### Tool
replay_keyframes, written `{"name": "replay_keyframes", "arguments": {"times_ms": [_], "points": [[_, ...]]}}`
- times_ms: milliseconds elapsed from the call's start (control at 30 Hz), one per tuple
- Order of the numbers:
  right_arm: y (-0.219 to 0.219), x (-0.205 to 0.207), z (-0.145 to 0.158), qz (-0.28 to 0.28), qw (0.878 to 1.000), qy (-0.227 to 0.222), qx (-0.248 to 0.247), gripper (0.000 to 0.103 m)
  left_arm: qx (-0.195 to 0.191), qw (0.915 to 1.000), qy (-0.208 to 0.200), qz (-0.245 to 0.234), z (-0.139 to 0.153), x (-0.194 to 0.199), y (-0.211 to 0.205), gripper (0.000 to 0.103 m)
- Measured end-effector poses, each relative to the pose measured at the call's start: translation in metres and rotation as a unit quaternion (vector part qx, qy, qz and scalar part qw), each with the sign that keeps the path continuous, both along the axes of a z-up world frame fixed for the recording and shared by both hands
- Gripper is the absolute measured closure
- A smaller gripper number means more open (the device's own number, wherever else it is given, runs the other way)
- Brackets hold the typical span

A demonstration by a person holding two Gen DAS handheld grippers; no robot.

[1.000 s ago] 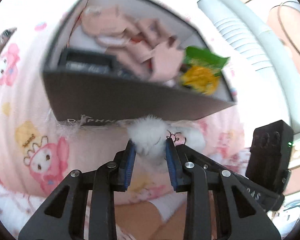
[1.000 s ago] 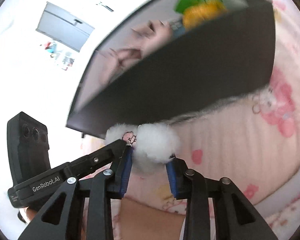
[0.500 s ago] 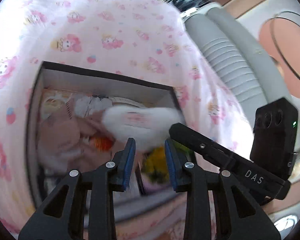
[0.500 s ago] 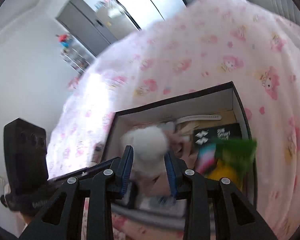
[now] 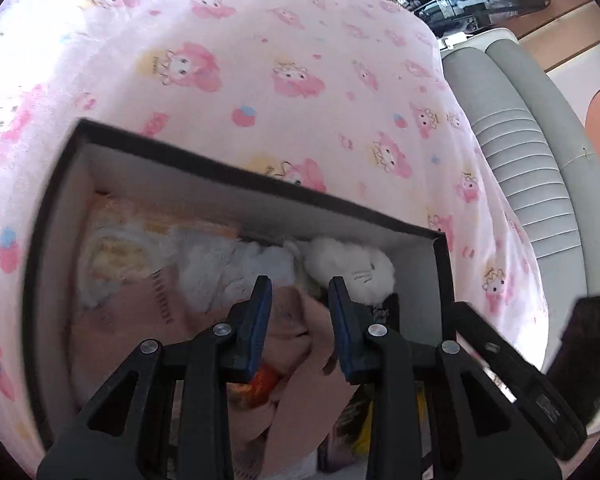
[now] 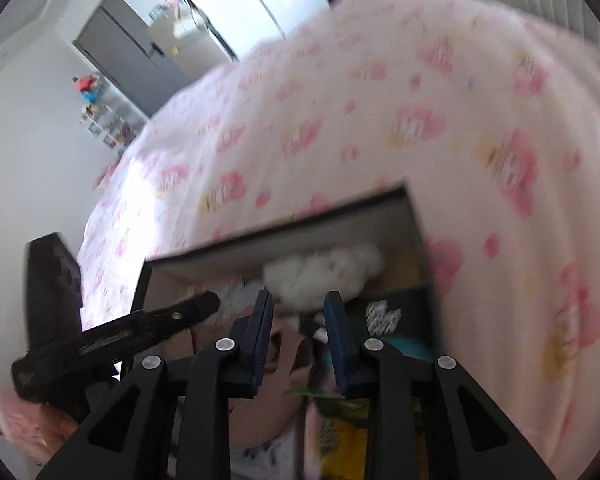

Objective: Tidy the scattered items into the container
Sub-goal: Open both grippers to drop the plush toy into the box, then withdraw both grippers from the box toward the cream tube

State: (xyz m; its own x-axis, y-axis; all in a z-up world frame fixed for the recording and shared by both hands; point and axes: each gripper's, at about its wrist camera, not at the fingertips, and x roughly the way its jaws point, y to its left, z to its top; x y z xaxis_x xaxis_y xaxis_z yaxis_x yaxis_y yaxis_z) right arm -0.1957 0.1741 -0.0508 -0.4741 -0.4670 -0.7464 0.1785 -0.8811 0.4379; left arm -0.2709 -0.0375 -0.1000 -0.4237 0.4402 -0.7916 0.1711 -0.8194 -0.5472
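Note:
A black box [image 5: 260,178] with a white inside stands on the pink bedspread and holds several items. A white fluffy plush [image 5: 352,268] lies in its far right corner, against the wall. My left gripper [image 5: 298,312] hovers over the box, open, and only the peach cloth [image 5: 292,344] shows through the gap. One finger of the right gripper [image 5: 496,356] reaches in from the right. The right wrist view is blurred. There the plush [image 6: 324,272] lies just beyond my right gripper [image 6: 298,320], whose jaws are closing with nothing between them.
The box [image 6: 284,232] also holds a yellow-orange packet [image 5: 116,256], a pale fluffy bundle [image 5: 228,268], a black printed pack [image 6: 384,316] and a green-yellow packet [image 6: 340,420]. A bedspread [image 5: 260,60] with pink cartoon figures surrounds it. Grey padded cushions [image 5: 532,160] rise at the right.
Both grippers carried the white plush from in front of the box up and over it. The plush has left the right jaws and now lies inside the box.

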Motion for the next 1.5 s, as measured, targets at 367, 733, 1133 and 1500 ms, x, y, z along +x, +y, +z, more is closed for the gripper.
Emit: {"name": "replay_keyframes", "arguments": {"times_ms": [367, 733, 1133, 1500], "points": [[0.023, -0.007, -0.008, -0.031, 0.999, -0.016, 0.011, 0.079, 0.021, 0.9967, -0.024, -0.074, -0.021, -0.044, 0.058, 0.075], [-0.001, 0.041, 0.03, -0.034, 0.997, 0.03, 0.068, 0.073, -0.033, 0.9931, 0.093, -0.063, 0.056, 0.035, 0.044, 0.059], [-0.012, 0.179, 0.053, -0.042, 0.995, 0.055, 0.074, 0.073, -0.08, 0.9823, 0.121, -0.118, 0.093, 0.159, 0.036, 0.059], [-0.087, 0.226, 0.046, 0.052, 0.994, 0.05, 0.08, 0.073, -0.099, 0.9877, 0.101, -0.066, 0.086, 0.234, -0.04, 0.059]]}}
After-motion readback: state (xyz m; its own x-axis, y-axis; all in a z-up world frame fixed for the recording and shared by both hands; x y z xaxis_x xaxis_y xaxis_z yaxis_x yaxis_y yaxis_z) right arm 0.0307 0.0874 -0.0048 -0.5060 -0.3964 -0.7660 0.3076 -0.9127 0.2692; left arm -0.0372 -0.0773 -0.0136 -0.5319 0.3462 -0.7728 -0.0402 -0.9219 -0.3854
